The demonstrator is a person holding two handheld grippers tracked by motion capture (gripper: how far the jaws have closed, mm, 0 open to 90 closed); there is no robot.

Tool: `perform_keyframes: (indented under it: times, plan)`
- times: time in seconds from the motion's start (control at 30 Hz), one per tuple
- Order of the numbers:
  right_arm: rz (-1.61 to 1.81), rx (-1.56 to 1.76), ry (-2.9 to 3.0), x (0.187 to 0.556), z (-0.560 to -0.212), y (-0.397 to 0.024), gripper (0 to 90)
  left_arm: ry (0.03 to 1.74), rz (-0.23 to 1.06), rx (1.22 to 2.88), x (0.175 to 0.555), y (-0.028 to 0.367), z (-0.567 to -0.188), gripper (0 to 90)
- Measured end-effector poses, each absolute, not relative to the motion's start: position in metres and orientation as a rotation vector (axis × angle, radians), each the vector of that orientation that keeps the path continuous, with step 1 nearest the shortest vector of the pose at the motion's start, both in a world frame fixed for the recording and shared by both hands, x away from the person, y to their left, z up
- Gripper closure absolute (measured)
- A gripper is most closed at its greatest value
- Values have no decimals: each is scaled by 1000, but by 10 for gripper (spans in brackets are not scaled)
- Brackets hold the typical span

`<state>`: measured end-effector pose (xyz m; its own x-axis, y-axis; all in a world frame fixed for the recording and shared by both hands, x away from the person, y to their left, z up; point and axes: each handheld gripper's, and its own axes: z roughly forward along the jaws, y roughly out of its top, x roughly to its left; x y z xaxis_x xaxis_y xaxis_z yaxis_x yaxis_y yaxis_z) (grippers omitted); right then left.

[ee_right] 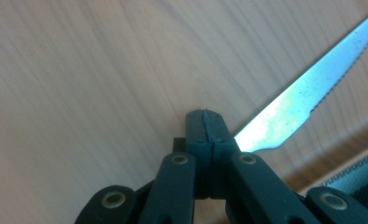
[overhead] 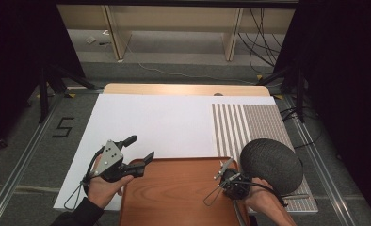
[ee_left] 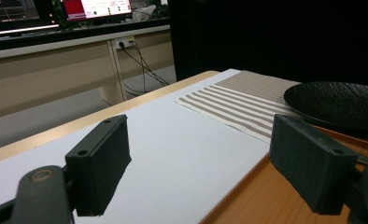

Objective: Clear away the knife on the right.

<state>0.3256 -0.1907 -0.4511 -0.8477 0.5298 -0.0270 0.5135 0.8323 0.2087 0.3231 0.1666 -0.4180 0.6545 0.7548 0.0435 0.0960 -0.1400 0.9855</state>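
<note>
The left gripper (overhead: pixel 139 148) is held over the near left part of the table, just beside the left rim of a reddish-brown wooden tray (overhead: pixel 174 188). Its jaws are spread wide with nothing between them, as is seen in the left gripper view, where one black pad (ee_left: pixel 100 161) stands over a white board (ee_left: pixel 173 149) and the other over the tray's edge. The right gripper (ee_right: pixel 205 122) is pointed down at the tray, its jaws pressed together. A serrated steel knife blade (ee_right: pixel 303 95) is seen lying flat on the wood just beside the closed tips; whether it is clamped cannot be told. A round black textured plate (overhead: pixel 270 165) rests at the tray's right edge, on a striped beige placemat (overhead: pixel 249 125).
</note>
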Motion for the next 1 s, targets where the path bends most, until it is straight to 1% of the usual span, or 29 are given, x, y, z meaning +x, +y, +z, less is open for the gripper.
perform_keyframes:
  times: [0.23, 0.5, 0.6, 0.63, 0.67, 0.7, 0.77, 0.8, 0.87, 0.9, 0.93, 0.97, 1.0]
  plan:
    - [307, 858, 2931, 325, -451, -198, 900, 711, 661, 1635, 324, 166, -418, 198]
    - [425, 860, 2935, 325, -445, -201, 878, 711, 661, 1635, 323, 166, -418, 198]
    - [520, 867, 2920, 326, -440, -205, 796, 709, 661, 1635, 323, 166, -418, 198]
    - [520, 867, 2920, 326, -440, -205, 796, 709, 661, 1635, 323, 166, -418, 198]
    - [623, 886, 2911, 327, -437, -208, 712, 709, 661, 1635, 323, 166, -418, 198]
    - [623, 886, 2911, 327, -437, -208, 712, 710, 661, 1635, 323, 166, -418, 198]
    - [715, 918, 2895, 329, -433, -212, 621, 710, 661, 1635, 324, 166, -418, 198]
    - [795, 944, 2873, 329, -430, -215, 545, 710, 661, 1636, 323, 166, -418, 198]
    - [869, 977, 2849, 330, -426, -219, 486, 711, 661, 1635, 324, 166, -418, 198]
    - [869, 977, 2849, 330, -426, -219, 486, 711, 661, 1635, 324, 166, -418, 198]
    - [955, 1010, 2807, 331, -423, -223, 432, 711, 661, 1635, 324, 166, -418, 198]
    - [955, 1010, 2807, 331, -423, -223, 432, 711, 661, 1635, 324, 166, -418, 198]
    - [1042, 1065, 2774, 333, -419, -228, 402, 710, 661, 1635, 324, 166, -418, 198]
